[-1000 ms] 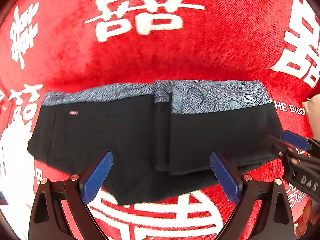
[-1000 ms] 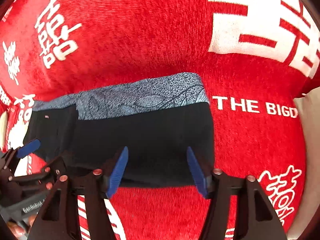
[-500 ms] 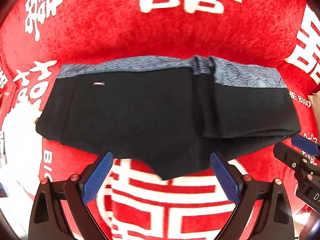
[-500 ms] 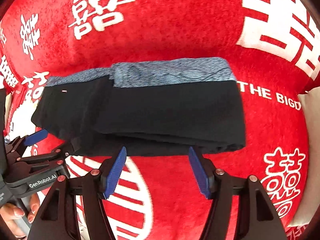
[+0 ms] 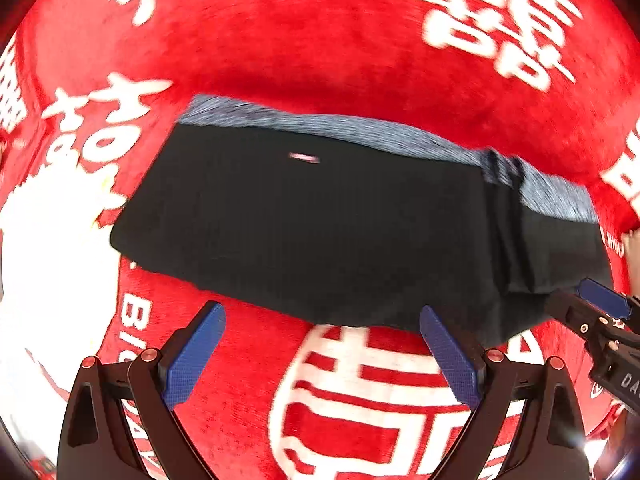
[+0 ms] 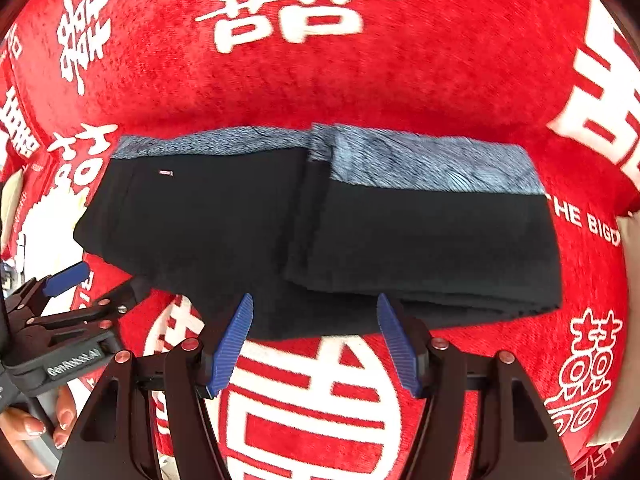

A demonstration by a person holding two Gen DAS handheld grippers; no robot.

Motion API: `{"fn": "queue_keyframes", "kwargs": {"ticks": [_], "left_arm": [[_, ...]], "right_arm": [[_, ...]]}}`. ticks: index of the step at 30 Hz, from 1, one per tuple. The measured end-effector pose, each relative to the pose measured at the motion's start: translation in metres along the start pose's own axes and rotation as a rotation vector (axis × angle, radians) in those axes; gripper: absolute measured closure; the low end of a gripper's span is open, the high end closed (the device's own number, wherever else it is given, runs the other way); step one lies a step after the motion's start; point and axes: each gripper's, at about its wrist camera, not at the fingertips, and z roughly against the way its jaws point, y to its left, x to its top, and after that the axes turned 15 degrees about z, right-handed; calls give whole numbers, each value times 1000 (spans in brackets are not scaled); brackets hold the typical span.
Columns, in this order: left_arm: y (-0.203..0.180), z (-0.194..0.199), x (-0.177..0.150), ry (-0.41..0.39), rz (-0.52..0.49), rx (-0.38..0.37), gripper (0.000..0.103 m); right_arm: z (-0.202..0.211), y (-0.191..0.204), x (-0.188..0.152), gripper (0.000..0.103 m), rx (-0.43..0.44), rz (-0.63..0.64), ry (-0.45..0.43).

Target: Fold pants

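Black pants point(image 5: 340, 232) with a blue-grey patterned waistband point(image 5: 360, 132) lie folded flat on a red cloth; they also show in the right wrist view point(image 6: 320, 240). The right part is doubled over on top point(image 6: 432, 240). My left gripper point(image 5: 320, 356) is open and empty, just in front of the pants' near edge. My right gripper point(image 6: 316, 340) is open and empty, its fingertips at the near edge of the pants. Each gripper shows at the side of the other's view, the right one point(image 5: 600, 312) and the left one point(image 6: 80, 292).
The red cloth point(image 6: 360, 60) with white characters and lettering covers the whole surface. A beige object point(image 6: 630, 240) lies at the right edge. A person's hand point(image 6: 36, 428) holds the left gripper's handle.
Both grippers have pulled back toward me from over the pants; their fingertips are now at or off its near edge. The left view has swung to the left. The pants lie unchanged.
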Motion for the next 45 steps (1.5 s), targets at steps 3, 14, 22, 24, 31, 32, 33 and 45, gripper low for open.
{"fn": "queue_keyframes", "kwargs": {"ticks": [3, 14, 22, 24, 31, 32, 33, 45], "left_arm": [[27, -6, 9, -6, 53, 1, 5], [110, -31, 25, 12, 272, -83, 5], [147, -46, 40, 11, 444, -325, 5], [150, -52, 41, 17, 480, -374, 5], [150, -69, 41, 48, 568, -475, 5], [148, -70, 41, 47, 570, -474, 5], [146, -70, 41, 44, 571, -476, 5], [128, -59, 57, 2, 594, -616, 5]], "right_arm": [[-8, 4, 10, 34, -22, 1, 2], [-66, 20, -4, 23, -95, 77, 109], [-68, 20, -4, 22, -98, 66, 114], [-68, 21, -5, 22, -105, 70, 109], [-70, 26, -7, 22, -29, 81, 82], [-68, 28, -11, 22, -30, 81, 81], [-69, 28, -11, 22, -31, 80, 80], [-68, 27, -12, 22, -27, 84, 75]]}}
